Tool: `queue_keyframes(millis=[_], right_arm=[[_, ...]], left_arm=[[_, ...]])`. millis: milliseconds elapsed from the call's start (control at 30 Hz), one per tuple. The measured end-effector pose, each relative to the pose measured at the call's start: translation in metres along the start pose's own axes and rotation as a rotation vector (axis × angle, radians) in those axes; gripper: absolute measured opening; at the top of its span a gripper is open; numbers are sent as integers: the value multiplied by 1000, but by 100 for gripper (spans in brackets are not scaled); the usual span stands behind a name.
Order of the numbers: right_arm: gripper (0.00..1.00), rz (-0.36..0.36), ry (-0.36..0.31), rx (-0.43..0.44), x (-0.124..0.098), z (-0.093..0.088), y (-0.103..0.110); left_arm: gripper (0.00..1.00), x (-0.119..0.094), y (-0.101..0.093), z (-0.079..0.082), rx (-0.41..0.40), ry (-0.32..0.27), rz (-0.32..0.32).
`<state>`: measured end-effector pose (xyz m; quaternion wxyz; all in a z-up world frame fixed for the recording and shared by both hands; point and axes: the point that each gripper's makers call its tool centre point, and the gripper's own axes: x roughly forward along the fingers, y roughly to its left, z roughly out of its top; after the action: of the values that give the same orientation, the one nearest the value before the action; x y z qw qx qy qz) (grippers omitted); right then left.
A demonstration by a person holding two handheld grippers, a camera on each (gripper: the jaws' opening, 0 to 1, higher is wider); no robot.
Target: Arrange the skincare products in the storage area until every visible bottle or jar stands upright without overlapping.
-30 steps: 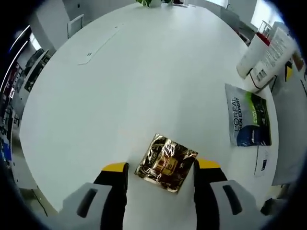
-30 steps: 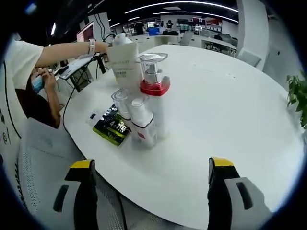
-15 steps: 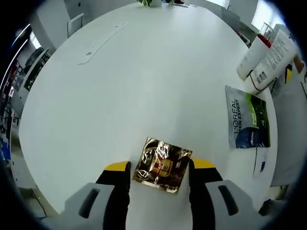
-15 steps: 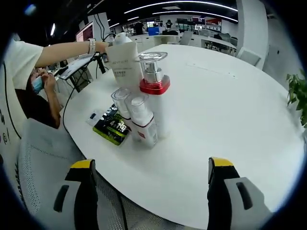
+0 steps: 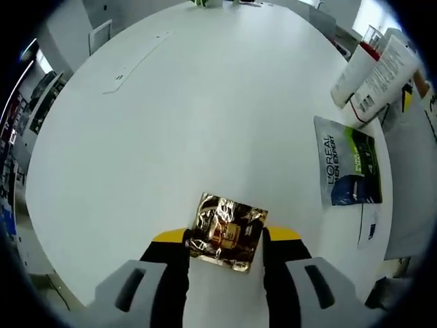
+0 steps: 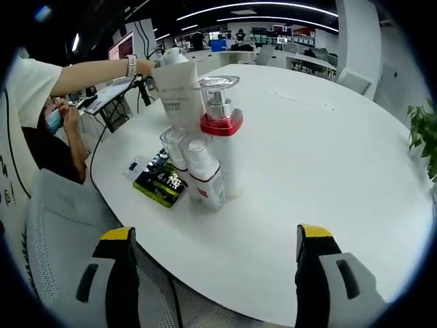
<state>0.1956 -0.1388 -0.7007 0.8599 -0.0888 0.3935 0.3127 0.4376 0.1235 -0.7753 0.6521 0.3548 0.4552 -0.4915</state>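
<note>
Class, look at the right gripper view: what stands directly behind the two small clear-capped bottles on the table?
A tall white bottle with a red collar and clear cap rises behind the two small bottles. Its lower left side is covered by them.

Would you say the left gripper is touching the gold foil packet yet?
Touching: in the left gripper view, the left gripper has both yellow-tipped jaws against the sides of the gold foil packet.

I'm looking across a big round white table (image 6: 328,150) sitting in an open-plan office. Ceiling light strips (image 6: 252,7) are glowing over distant desks and monitors, a mesh chair (image 6: 65,225) is standing at the table's near edge, and a green plant (image 6: 425,140) is showing at the right.
</note>
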Motion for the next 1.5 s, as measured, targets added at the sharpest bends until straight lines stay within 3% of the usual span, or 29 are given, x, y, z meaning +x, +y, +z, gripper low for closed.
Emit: queue_keyframes(millis=[367, 400, 467, 500, 567, 667, 800, 967, 1100, 1500], right_arm=[[97, 4, -5, -2, -1, 0, 1], [97, 6, -9, -4, -1, 1, 2], [97, 7, -9, -8, -1, 2, 2], [97, 8, -9, -11, -1, 2, 2], [97, 12, -6, -17, 0, 2, 3], [97, 18, -12, -21, 0, 5, 5], [97, 21, -6, -28, 0, 4, 5], [97, 29, -8, -33, 1, 6, 7], [97, 31, -6, -32, 2, 6, 7], [97, 25, 10, -17, 3, -1, 5]], left_arm=[[38, -1, -3, -3, -15, 30, 0], [27, -3, -4, -3, -28, 32, -4], [15, -6, -4, -3, -36, 30, 2], [2, -6, -5, -4, -34, 29, 0], [4, -3, 2, -11, 29, 76, 35], [5, -5, -6, -6, 18, 45, 24], [19, -7, -5, -4, 30, 38, 31], [29, -10, 3, -3, 57, 38, 65], [45, -9, -2, -4, 71, 45, 50], [49, -2, 1, -11, 53, 56, -6]])
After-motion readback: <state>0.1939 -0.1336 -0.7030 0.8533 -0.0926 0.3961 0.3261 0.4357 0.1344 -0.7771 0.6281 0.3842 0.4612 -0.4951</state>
